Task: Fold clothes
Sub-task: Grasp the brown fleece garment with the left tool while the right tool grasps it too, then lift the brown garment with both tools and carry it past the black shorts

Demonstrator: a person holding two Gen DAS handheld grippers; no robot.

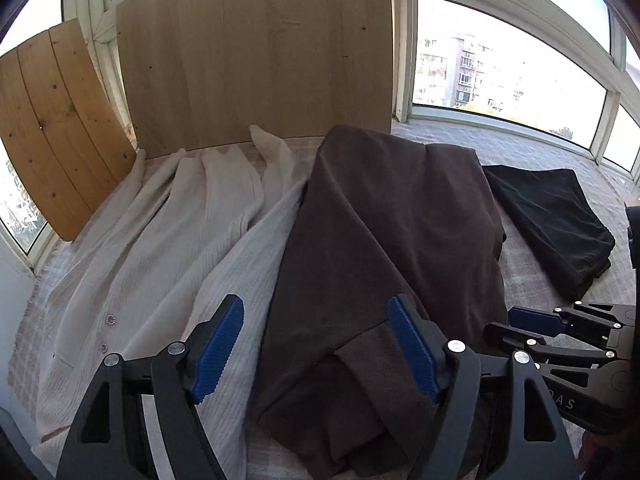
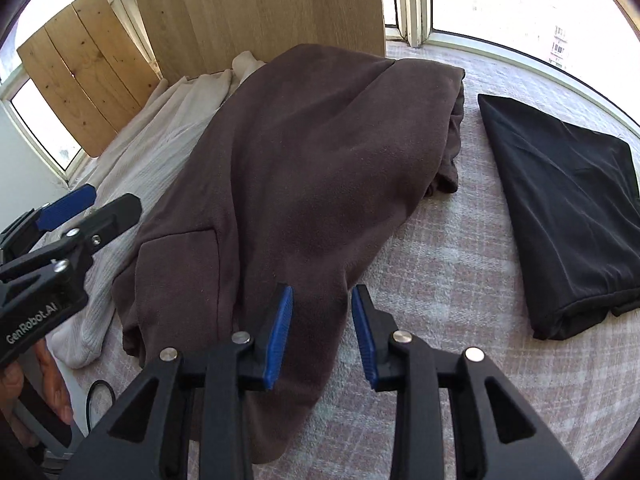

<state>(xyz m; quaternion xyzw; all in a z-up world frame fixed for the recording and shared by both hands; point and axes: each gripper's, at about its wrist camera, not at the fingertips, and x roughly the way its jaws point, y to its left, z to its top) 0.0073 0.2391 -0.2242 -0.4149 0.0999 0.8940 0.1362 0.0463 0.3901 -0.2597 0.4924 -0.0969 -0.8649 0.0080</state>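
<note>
My left gripper (image 1: 316, 344) gapes wide over the near edge of the brown garment (image 1: 372, 248), gripping nothing. My right gripper (image 2: 322, 328) stands partly open, brown cloth between its pads but not pinched. Left lies the white cardigan (image 1: 152, 248); right, folded black clothes (image 2: 568, 208); beyond, wooden boards (image 1: 256, 52).

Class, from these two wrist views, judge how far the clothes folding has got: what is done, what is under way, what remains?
Done: the black garment lies folded flat on the checked cover. In hand: the brown fleece garment lies partly doubled over; the right gripper and left gripper are both open above it, holding nothing. Left: finishing the brown one, then the rumpled white ribbed cardigan, which is not folded.
</note>
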